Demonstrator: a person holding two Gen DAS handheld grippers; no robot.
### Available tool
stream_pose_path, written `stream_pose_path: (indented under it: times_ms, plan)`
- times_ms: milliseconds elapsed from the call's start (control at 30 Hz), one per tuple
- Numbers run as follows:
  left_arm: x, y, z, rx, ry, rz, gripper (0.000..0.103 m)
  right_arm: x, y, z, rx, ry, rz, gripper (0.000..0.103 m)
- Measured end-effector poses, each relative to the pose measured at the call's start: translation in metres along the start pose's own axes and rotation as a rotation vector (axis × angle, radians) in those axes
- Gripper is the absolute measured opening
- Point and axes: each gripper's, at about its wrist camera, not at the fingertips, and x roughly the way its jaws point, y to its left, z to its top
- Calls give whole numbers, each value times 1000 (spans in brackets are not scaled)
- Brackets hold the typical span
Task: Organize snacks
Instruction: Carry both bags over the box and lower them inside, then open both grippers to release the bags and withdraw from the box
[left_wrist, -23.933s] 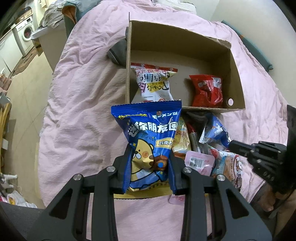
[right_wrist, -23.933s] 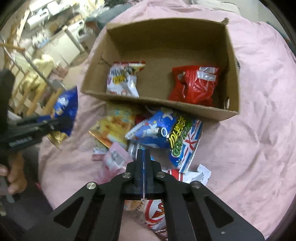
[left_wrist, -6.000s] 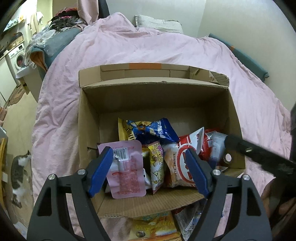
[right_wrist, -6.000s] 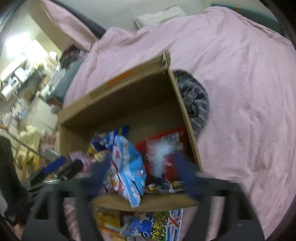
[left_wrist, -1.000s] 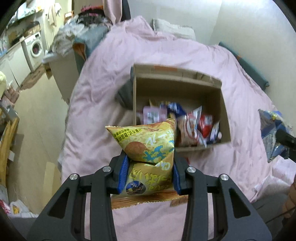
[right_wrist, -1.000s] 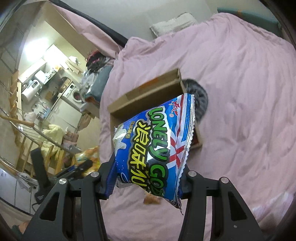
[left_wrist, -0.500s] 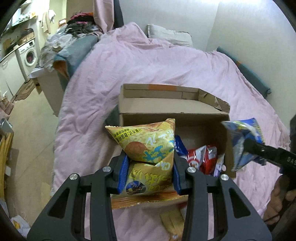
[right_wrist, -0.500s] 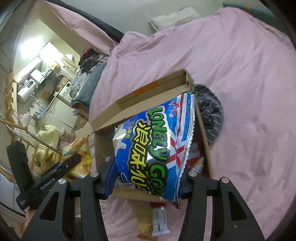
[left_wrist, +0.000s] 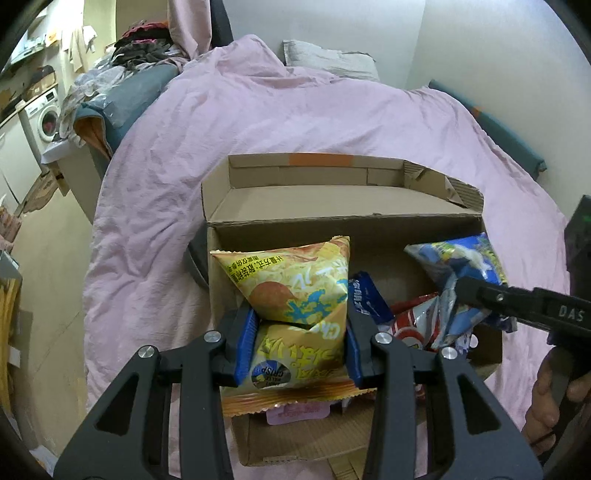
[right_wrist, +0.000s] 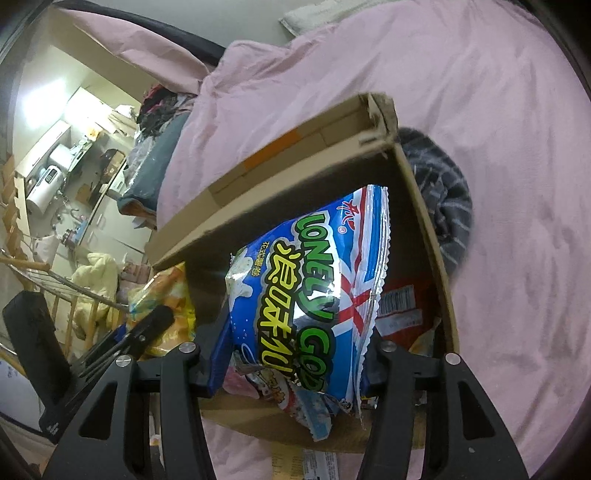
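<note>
Snacks are light, puffy, slippery foil bags best pinched low near the seam: the left gripper (left_wrist: 298, 347) clamps a yellow crisp bag (left_wrist: 295, 295) and the right gripper (right_wrist: 291, 363), jaws just widening, still holds the blue bag (right_wrist: 306, 295), both over the cardboard box (left_wrist: 332, 206).

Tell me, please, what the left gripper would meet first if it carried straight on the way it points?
Probably the snacks already lying in the cardboard box: the left gripper, shut on the yellow chip bag, points down into it, though depth is uncertain.

Box floor (left_wrist: 399, 280) mostly hidden under snacks; pink pack (left_wrist: 295, 415) largely covered.
</note>
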Motion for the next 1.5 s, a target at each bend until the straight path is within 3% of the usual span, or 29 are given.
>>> stream_pose_path:
  times_ms: [200, 467, 633, 700, 767, 800, 933, 1500]
  plan:
    - [3, -6, 0, -4, 3, -24, 38, 5, -2, -4, -20, 25, -30, 59]
    - [6, -7, -1, 8, 22, -12, 39, 4, 6, -3, -59, 4, -80, 72]
    - [2, -3, -1, -14, 11, -11, 60, 0, 8, -2, -68, -9, -86, 78]
    - [-1, -3, 1, -14, -2, -11, 72, -4, 10, -1, -74, -33, -74, 89]
    - [-5, -3, 1, -17, -20, -9, 79, -15, 16, -2, -110, -88, -63, 102]
    - [-8, -2, 2, -19, -33, -9, 80, -20, 21, -2, -132, -111, -70, 103]
    - [-12, -2, 3, -13, -53, -12, 80, -26, 30, -3, -199, -148, -157, 103]
    - [-9, 4, 2, -48, -37, -7, 80, -18, 31, -8, -206, -93, -150, 103]
